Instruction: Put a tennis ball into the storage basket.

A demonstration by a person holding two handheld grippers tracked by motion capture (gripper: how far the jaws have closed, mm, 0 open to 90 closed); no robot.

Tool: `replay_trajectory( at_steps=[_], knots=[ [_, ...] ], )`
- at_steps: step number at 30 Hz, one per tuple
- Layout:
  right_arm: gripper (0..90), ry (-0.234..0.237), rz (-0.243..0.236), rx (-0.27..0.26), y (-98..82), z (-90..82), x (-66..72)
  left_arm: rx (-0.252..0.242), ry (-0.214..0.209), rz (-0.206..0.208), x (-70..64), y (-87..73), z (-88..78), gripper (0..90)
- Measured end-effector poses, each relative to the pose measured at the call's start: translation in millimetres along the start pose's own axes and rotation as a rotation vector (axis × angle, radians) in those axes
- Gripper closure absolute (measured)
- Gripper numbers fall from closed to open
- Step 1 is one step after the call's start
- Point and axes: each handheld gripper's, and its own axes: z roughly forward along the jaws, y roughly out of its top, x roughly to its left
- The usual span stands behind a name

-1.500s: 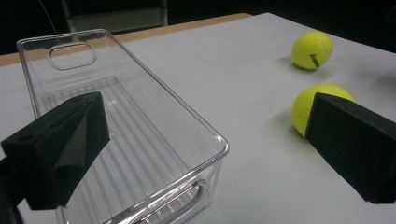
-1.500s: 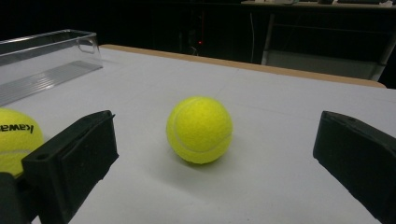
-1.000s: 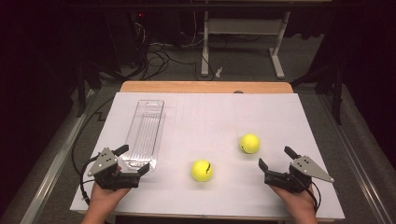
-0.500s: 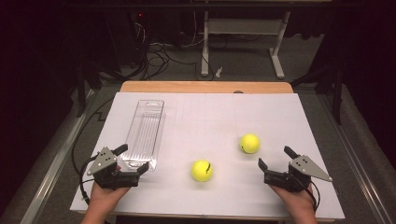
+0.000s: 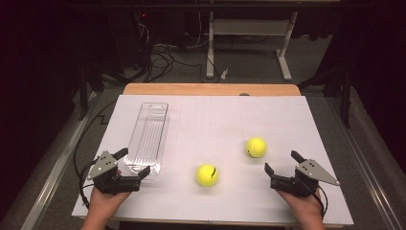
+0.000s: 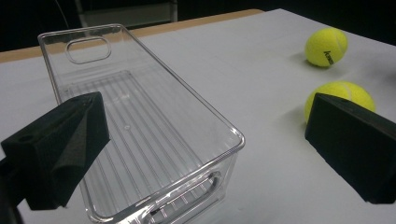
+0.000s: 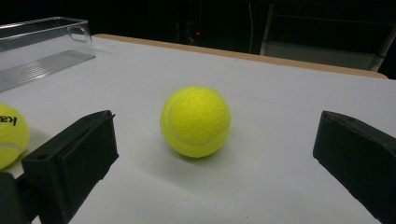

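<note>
Two yellow tennis balls lie on the white table: one near the front centre (image 5: pixel 207 175) (image 6: pixel 340 97) (image 7: pixel 10 135), one farther right (image 5: pixel 256 147) (image 6: pixel 326 46) (image 7: pixel 195 121). A clear plastic bin (image 5: pixel 148 136) (image 6: pixel 140 121) (image 7: pixel 42 46) lies lengthwise at the left, nothing in it. My left gripper (image 5: pixel 132 163) (image 6: pixel 205 149) is open at the bin's near end. My right gripper (image 5: pixel 282 161) (image 7: pixel 210 154) is open, just in front of the right ball, which sits between its jaws a short way ahead.
The white sheet (image 5: pixel 210 115) covers a wooden table whose far edge (image 5: pixel 210 89) shows. Beyond it are a dark floor with cables (image 5: pixel 163 52) and a white frame stand (image 5: pixel 249 43). Open table lies between the bin and the balls.
</note>
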Motion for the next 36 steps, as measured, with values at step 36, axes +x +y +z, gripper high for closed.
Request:
replay_trajectory(
  at_steps=[36],
  knots=[
    [0.2,0.007,0.007,-0.007,2.5,-1.7,0.2,0.108,0.105,-0.044,19.1,2.5,-1.8,0.2]
  ],
)
